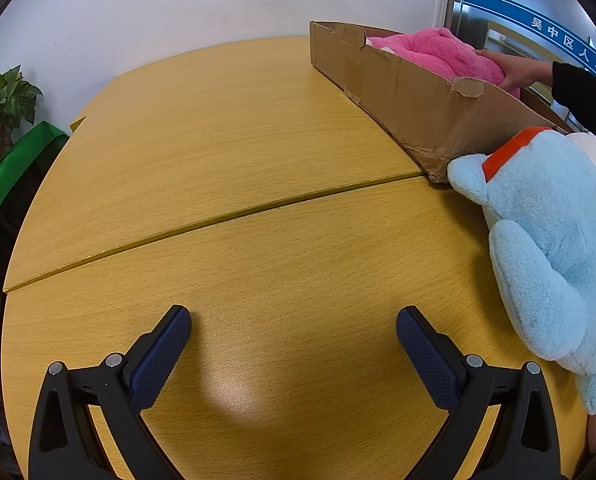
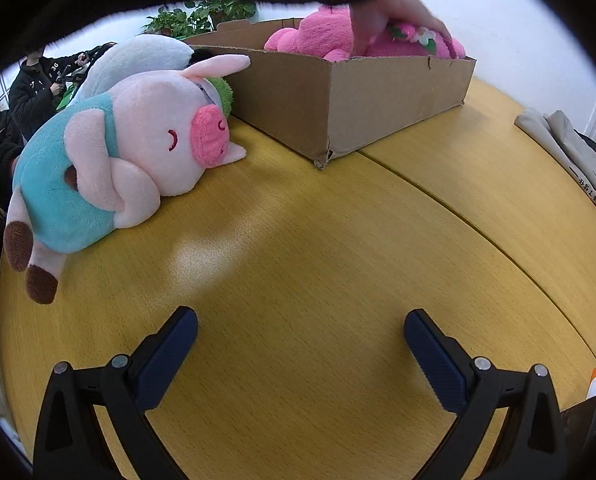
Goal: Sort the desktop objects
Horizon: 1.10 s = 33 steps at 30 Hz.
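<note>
My left gripper (image 1: 294, 320) and right gripper (image 2: 301, 322) hung spread apart over the table (image 2: 298, 240), pig plush (image 2: 138, 152) beside the cardboard box (image 2: 377, 100), a bare hand (image 2: 397, 12) pressed on the pink plush (image 2: 329, 36) inside

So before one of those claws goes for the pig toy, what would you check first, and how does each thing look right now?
1. Right gripper open wide enough to start: ok, jaws spread, nothing between them.
2. Left gripper free: ok, open and empty.
3. Pig plush in the clear: ok, lying on its side on the table, left of the cardboard box.
4. Room in the box: cannot tell, a pink plush fills the visible part.
5. Box free of obstruction: not ok, a bare hand rests on the pink plush.
6. Light blue plush out of the way: cannot tell.
</note>
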{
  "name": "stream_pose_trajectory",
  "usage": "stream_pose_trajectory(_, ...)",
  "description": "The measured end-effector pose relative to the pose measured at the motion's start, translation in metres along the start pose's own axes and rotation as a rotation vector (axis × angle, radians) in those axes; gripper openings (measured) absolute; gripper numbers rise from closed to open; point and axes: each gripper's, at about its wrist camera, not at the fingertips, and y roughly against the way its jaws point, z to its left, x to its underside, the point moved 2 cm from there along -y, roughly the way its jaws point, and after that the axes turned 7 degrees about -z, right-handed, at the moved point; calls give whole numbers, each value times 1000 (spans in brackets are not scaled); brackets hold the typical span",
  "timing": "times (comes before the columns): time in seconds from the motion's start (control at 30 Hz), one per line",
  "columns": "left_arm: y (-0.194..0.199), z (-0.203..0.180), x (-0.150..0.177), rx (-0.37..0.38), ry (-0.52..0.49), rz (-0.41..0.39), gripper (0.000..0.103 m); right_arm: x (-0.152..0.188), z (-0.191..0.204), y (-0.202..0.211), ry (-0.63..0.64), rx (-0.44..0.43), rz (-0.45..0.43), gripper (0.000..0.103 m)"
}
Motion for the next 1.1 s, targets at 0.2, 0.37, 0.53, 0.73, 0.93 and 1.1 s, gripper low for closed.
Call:
stream_pose_trajectory(0.2,0,0,1,0,0,0,103,0,1,1,0,0,0,103)
stream_pose_trajectory(0.37,1,0,1,0,0,0,103,1,2,2,0,0,0,103)
stream_pose_trajectory(0.53,1,0,0,0,0,0,103,0,0,1,0,0,0,103)
stream_pose_trajectory(0.73,1,0,1,0,0,0,103,0,0,1,0,0,0,103)
stream_pose_trajectory(0.93,1,0,1,0,0,0,103,1,1,2,0,0,0,103)
stream_pose_trajectory(1.1,1,0,1,0,0,0,103,1,0,2,0,-1,-1,103)
